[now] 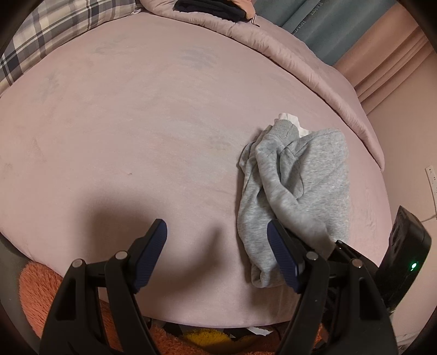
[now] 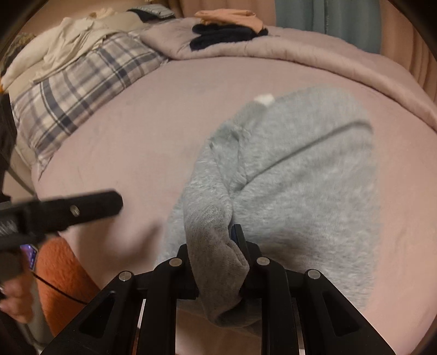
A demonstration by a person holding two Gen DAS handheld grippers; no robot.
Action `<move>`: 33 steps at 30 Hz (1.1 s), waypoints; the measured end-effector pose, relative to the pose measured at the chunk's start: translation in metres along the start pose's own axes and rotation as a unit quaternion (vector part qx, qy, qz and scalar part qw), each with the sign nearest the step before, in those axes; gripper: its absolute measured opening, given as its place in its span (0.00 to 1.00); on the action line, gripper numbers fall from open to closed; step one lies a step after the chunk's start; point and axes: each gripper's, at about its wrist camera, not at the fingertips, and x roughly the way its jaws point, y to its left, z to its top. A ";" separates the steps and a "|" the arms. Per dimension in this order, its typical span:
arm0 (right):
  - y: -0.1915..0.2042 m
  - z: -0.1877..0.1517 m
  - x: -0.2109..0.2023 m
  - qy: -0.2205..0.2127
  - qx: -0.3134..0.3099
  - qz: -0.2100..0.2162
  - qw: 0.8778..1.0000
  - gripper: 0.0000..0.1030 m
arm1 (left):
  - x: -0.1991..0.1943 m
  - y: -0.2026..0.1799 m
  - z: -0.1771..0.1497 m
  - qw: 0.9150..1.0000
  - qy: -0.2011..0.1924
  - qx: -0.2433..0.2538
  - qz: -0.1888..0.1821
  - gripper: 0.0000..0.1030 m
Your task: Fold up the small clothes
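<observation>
Right gripper [image 2: 215,245] clamped on a fold of grey sweatshirt [image 2: 295,174], over pink bed [image 2: 114,147].

Grey fabric bunched between the jaws, rib-knit edge draped down over the near linkage. Rest of the sweatshirt spreads toward the bed's right side, small white tag [image 2: 264,98] at its far end. Left gripper [image 2: 109,203] comes in from the left edge, blurred, above bare sheet beside the garment, not touching it. Plaid pillow [image 2: 82,90] at the far-left corner; dark folded clothes [image 2: 224,37] and a peach item [image 2: 229,15] on the quilt [image 2: 314,58] along the far edge.
</observation>
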 end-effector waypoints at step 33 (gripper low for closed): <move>-0.064 -0.004 -0.076 -0.078 0.108 -0.011 0.991 0.76 | 0.008 -0.059 0.016 0.995 -0.008 0.058 -0.077 0.99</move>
